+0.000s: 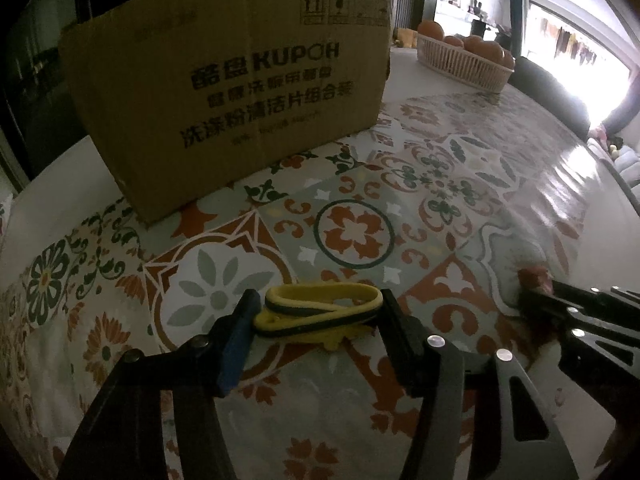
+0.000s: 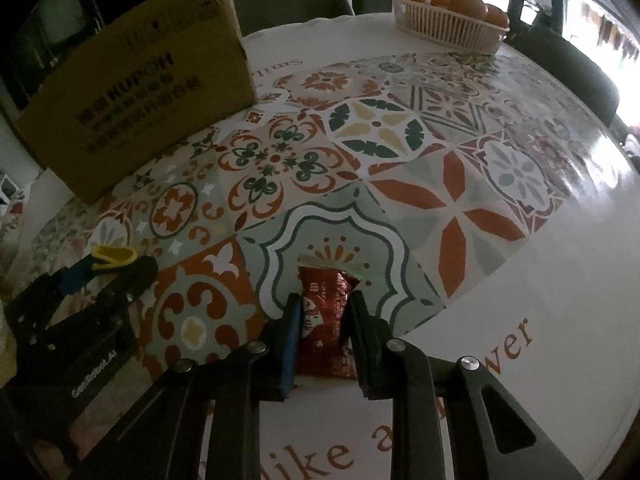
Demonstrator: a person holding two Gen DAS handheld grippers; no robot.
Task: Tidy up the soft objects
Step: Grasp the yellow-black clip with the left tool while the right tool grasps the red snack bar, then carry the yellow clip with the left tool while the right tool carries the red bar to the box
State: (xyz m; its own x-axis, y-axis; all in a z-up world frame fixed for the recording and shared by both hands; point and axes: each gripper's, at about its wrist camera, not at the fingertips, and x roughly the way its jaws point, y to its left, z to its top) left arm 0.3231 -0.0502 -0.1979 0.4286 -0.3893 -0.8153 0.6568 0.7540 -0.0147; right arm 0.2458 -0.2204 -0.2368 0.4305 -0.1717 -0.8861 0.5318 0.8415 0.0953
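In the left wrist view, lower centre, the left gripper has its jaws spread around a yellow-and-black looped band on the patterned tablecloth. In the right wrist view, lower centre, the right gripper clamps a crinkled red snack packet.

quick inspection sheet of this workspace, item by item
surface: table under a glossy tile-pattern cloth with printed lettering
job's things: yellow band lies looped on the cloth; red packet lies flat; cardboard box stands at the back left
clutter: basket of oranges at the far edge
grippers: left gripper open, fingers either side of the band; right gripper fingers flank the packet, contact unclear
cables: nothing seen
surroundings: chairs behind the table, bright window on the right
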